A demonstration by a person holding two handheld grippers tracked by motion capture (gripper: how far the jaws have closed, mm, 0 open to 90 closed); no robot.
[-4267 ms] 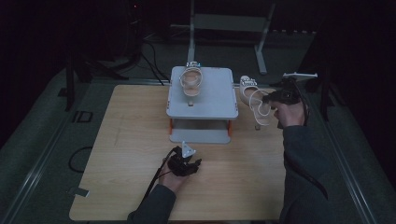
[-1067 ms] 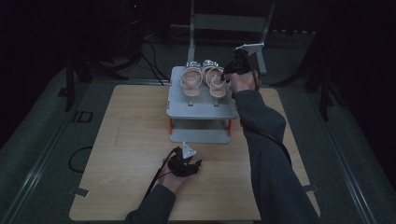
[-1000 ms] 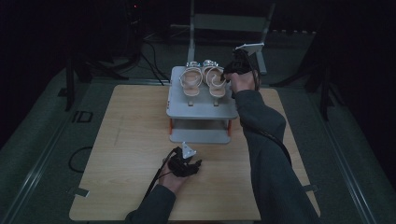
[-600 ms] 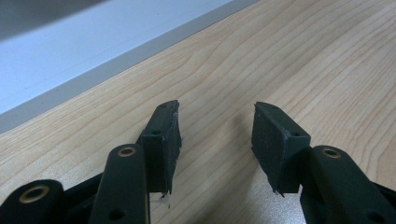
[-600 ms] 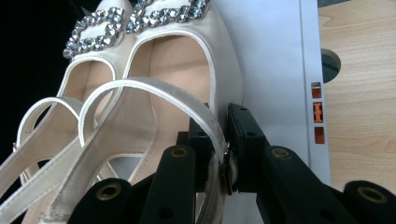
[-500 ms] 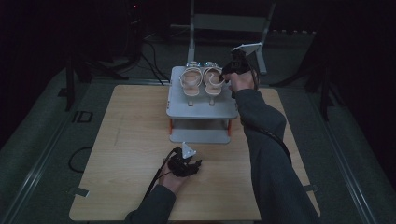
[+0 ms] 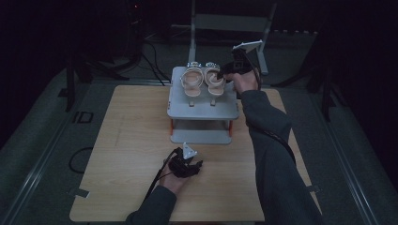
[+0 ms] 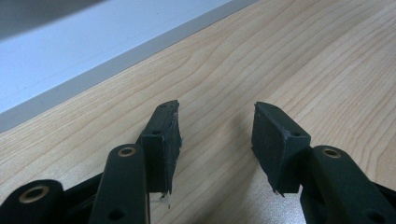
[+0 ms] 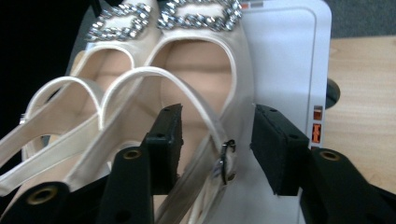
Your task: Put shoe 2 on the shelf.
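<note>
Two cream sandals with rhinestone buckles lie side by side on top of a grey two-tier rack (image 7: 202,104). The left sandal (image 7: 192,83) is free. My right gripper (image 7: 226,73) is at the right sandal (image 7: 215,83), reaching in from the rack's far right. In the right gripper view my right gripper (image 9: 217,126) is open. One jaw is over that sandal's (image 9: 201,60) insole and the other is outside its edge, astride the buckle strap. The other sandal (image 9: 107,65) lies beyond it. My left gripper (image 7: 187,161) rests open on the wooden table (image 7: 131,136), and its own view shows nothing between the jaws of the left gripper (image 8: 216,126).
The rack's lower shelf (image 8: 70,60) lies just ahead of the left gripper. A metal stand (image 7: 230,21) rises behind the table. Dark floor and cables surround the table. The person's right sleeve (image 7: 272,154) crosses the table's right side.
The right hand has come from the table's right side to the rack top, and a second sandal now lies beside the first. In the last second little has moved. The left gripper has stayed still.
</note>
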